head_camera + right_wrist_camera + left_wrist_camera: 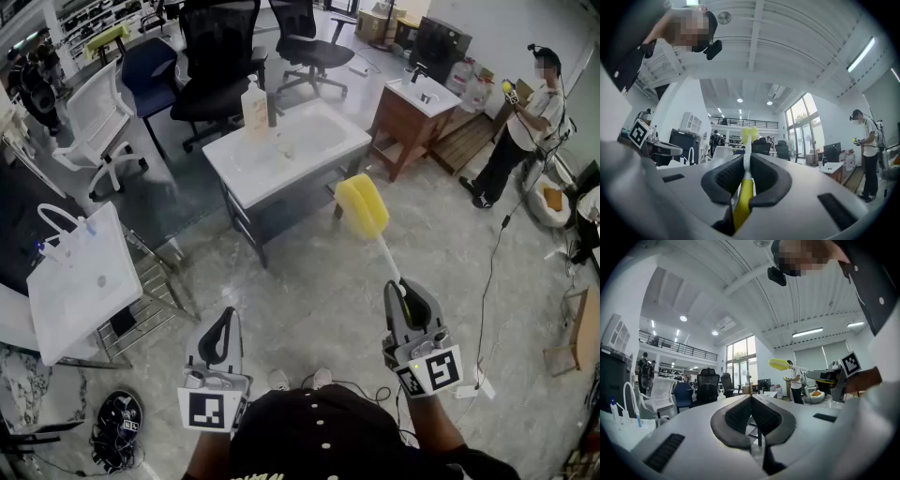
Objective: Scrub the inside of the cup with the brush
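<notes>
Because the right gripper (401, 287) clamps the brush (362, 206) only by its thin handle, that handle could twist or slip once the sponge head, now well short of the sink (323, 131), presses into the small cup (286, 148) on that sink, and the unheld cup could tip. The left gripper (226, 319), farther from the sink, is clenched on nothing. One brush, one cup, two grippers.

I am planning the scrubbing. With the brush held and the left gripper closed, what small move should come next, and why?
Probably walk to the white sink counter and open the left gripper. It is shut and empty, the right gripper clamps the brush, and what looks like a small clear cup stands there, out of reach.
</notes>
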`<state>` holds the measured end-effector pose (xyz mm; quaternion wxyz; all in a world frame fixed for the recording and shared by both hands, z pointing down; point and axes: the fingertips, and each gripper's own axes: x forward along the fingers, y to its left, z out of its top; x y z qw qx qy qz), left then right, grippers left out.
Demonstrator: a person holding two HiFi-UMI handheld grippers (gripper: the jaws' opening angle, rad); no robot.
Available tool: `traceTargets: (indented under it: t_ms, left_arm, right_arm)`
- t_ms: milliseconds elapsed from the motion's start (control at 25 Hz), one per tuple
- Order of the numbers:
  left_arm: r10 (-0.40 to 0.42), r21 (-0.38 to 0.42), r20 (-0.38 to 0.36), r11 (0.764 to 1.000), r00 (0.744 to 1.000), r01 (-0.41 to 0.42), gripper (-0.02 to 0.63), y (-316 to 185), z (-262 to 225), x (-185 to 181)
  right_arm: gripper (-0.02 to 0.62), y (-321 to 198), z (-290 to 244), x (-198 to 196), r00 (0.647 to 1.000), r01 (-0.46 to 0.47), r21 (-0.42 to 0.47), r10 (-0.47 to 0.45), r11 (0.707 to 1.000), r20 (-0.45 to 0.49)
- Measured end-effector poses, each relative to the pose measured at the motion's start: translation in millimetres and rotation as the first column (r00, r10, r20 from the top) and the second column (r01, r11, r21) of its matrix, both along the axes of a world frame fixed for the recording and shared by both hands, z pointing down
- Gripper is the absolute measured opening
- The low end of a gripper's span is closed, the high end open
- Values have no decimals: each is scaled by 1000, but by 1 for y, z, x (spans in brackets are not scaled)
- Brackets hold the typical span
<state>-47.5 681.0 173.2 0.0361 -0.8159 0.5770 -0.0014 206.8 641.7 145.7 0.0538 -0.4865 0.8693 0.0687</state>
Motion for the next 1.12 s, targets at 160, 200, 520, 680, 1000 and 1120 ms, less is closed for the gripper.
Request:
traceTargets:
  t_ms: [160,200,520,680,1000,1120]
  left_arm:
    - [-2,-29,-1,1000,1000,2,25,2,5,-5]
    - [-2,-28,-1,1000,1000,2,25,2,5,-6]
    - [7,-21,-5,1000,1000,-7,25,-1,3,-17]
    - [24,-21,-9,999,1000,-24,25,-1,6,-29]
    - [67,-57,-1,996,998,-67,25,-7,23,-46]
    - [64,-71,-26,995,998,-66,25,-14,24,-47]
  right_arm:
    - [48,1,1,-4,1000,-2,-2,2,1000,-1]
    - [48,1,1,-6,1000,-3,-3,3,1000,0]
    - [48,-1,2,-18,1000,-8,-8,8,1000,1]
    - [48,2,3,-32,1000,-14,-11,14,1000,26]
    - [48,6,24,-44,998,-61,-52,63,997,24]
    - [48,2,24,-40,997,-75,-54,76,996,22]
